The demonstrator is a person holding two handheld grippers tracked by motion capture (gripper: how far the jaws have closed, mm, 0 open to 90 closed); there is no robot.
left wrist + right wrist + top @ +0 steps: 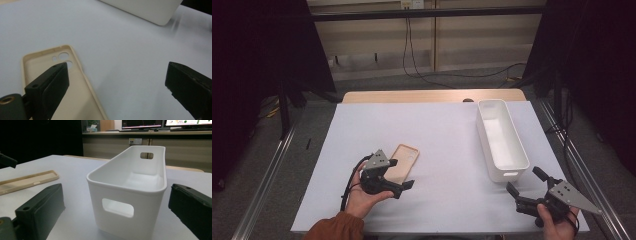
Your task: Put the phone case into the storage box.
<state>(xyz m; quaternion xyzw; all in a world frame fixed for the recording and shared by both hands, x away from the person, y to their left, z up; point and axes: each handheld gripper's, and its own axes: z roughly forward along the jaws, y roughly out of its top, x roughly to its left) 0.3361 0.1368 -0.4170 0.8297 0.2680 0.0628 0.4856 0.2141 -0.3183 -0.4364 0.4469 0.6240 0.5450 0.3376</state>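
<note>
A flat, beige, soft-looking phone case (403, 161) lies open side up on the white sheet covering the table (447, 150), left of centre and well apart from the long white plastic bin (502, 140) at the right. The case has rounded corners, a raised rim, and round camera cut-outs near one end, seen in the left gripper view (62, 56). Its long axis runs away from the person and tilts slightly to the right, the camera end lying at the far end.

The left gripper (399, 176), held in the person's left hand (362, 197), sits over the near end of the case with its black jaws spread wide; nothing is pinched between them. The right gripper (524, 187) rests near the bin's near end, jaws likewise spread and holding nothing.
</note>
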